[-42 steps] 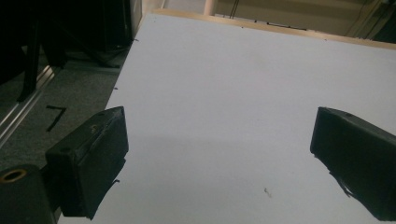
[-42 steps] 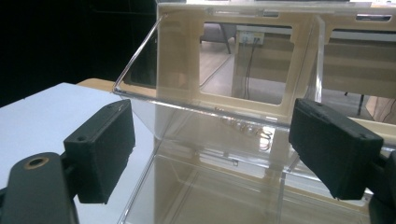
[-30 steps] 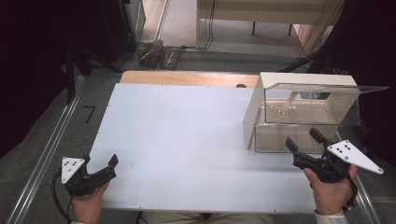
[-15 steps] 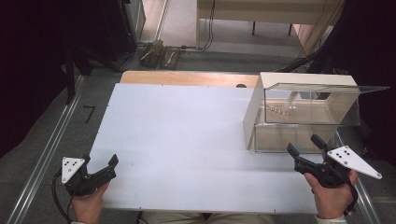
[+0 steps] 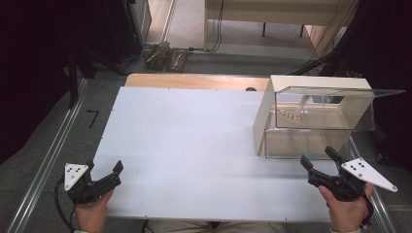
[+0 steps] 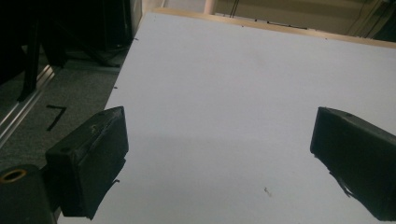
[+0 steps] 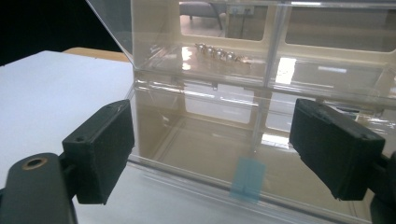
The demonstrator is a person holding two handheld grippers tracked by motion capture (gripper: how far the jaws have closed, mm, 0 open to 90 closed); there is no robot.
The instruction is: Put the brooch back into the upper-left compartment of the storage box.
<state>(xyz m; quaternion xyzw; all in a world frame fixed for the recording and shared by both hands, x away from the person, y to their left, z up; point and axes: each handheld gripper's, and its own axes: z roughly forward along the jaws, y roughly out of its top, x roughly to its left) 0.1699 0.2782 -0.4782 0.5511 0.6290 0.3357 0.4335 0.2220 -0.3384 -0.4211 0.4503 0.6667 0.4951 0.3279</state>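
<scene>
A clear plastic case (image 5: 316, 141) with cream side walls stands at the table's right edge, its clear lid (image 5: 340, 91) raised flat. A row of small metal pieces (image 5: 290, 115) lies on its upper shelf. My right gripper (image 5: 318, 156) hovers open just in front of the case's lower compartment. In the right gripper view the case (image 7: 210, 140) faces the open right gripper (image 7: 210, 149), with the metal pieces (image 7: 219, 52) above and a blue tab (image 7: 247, 179) on the front lip. My left gripper (image 5: 104, 169) is open at the near left corner, and the left gripper (image 6: 219, 154) holds nothing.
The white table board (image 5: 194, 141) stretches between the two hands, with a wooden strip (image 5: 194, 81) along its far edge. Grey floor with a metal rail (image 5: 48, 160) lies to the left. Cables and dark equipment (image 5: 163, 56) sit beyond the table.
My right gripper has drawn back a little toward the near edge, away from the case. The left gripper has stayed put.
</scene>
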